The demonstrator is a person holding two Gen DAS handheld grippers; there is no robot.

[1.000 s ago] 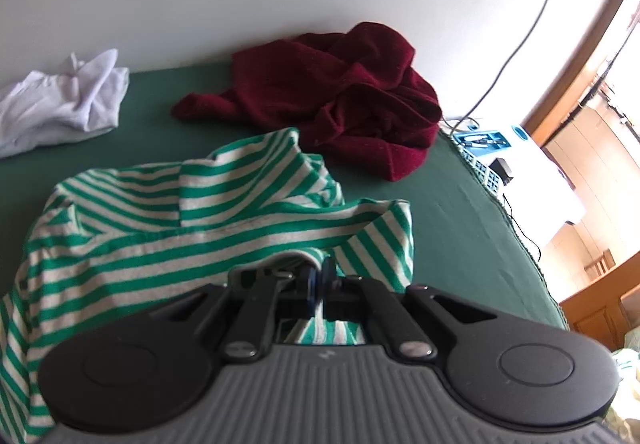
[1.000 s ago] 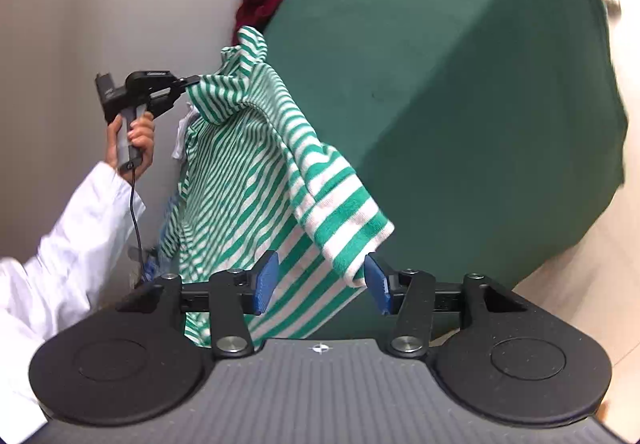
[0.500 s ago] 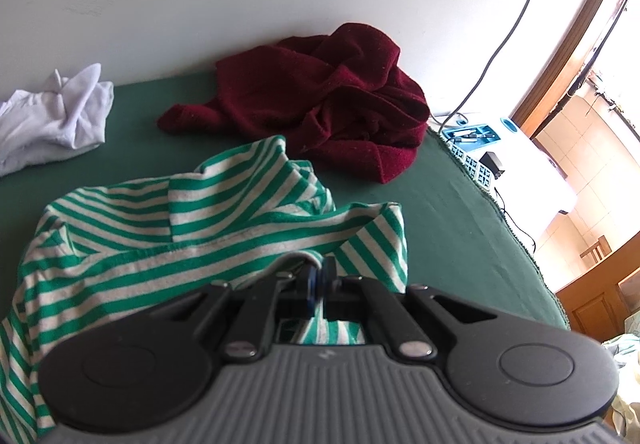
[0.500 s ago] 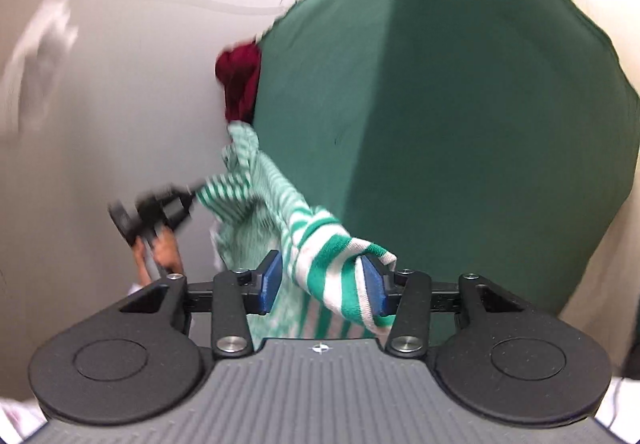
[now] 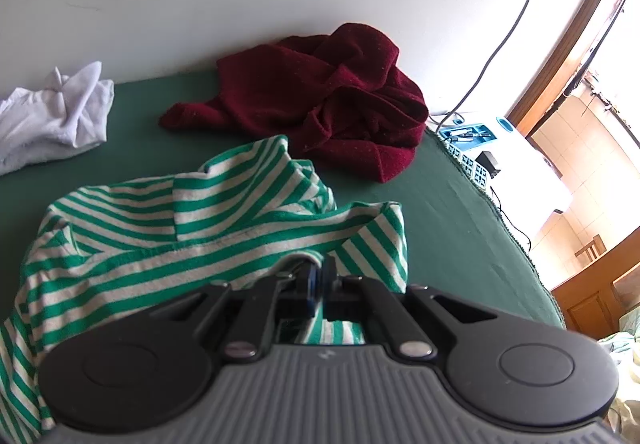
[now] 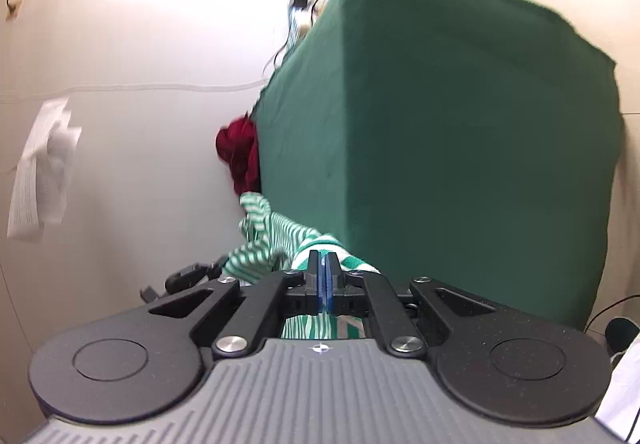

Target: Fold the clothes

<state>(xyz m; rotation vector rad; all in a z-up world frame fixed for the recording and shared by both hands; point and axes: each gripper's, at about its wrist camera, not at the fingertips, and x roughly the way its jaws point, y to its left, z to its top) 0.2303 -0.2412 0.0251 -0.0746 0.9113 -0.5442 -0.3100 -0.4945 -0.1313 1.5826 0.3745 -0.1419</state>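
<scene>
The left tool was pinching the green-striped shirt, which lay bunched just ahead of it on the green counter. The right tool was clamped on another part of that shirt. A maroon garment sat beyond.

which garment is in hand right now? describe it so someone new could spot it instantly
Start from the green-covered table against the white wall. Three garments are on it: a white one at the far left, a crumpled dark red one by the wall, and nearest the camera the striped shirt. It is the only patterned one, green and white stripes, and both the left gripper and right gripper are pinching it.
</scene>
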